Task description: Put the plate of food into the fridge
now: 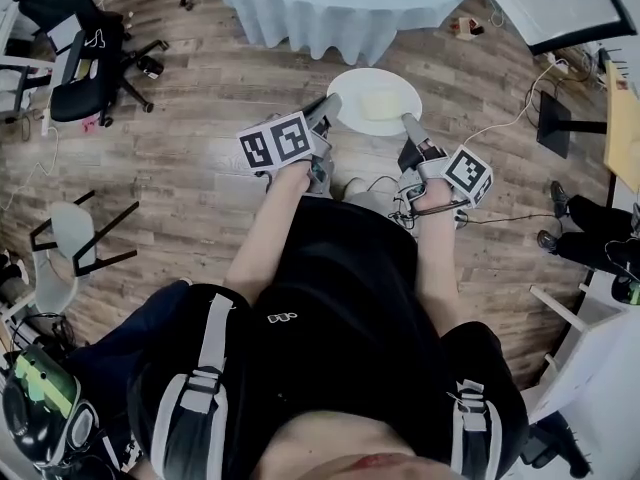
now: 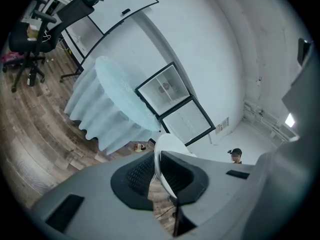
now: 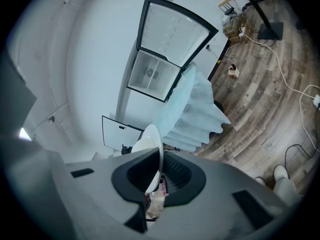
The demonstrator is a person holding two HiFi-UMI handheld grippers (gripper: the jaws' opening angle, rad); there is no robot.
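**Plate carried between two claws, fridge beyond the table**

I stand on the wooden floor (image 1: 200, 118), and the round table (image 1: 340, 8) with its pale blue cloth is in front of me. Behind the table, against the white wall, is the tall black-framed fridge (image 3: 165, 49). I cannot tell if its doors are open.

The white plate (image 1: 350, 86) is in the air before my body, above the floor and just short of the table edge. I hold it from two opposite sides so that it stays level, because the pale food (image 1: 382, 100) lies loose in the middle and could slide off.

My left gripper (image 1: 326, 114) is clamped on the left rim, and the thin edge of the plate sits between its dark pads. My right gripper (image 1: 410, 126) bites the right rim in the same way. Each claw takes only the rim, I think so that the pads do not touch the food.

I judge that the carrying is under way, and the plate has to go around the table to reach the fridge.
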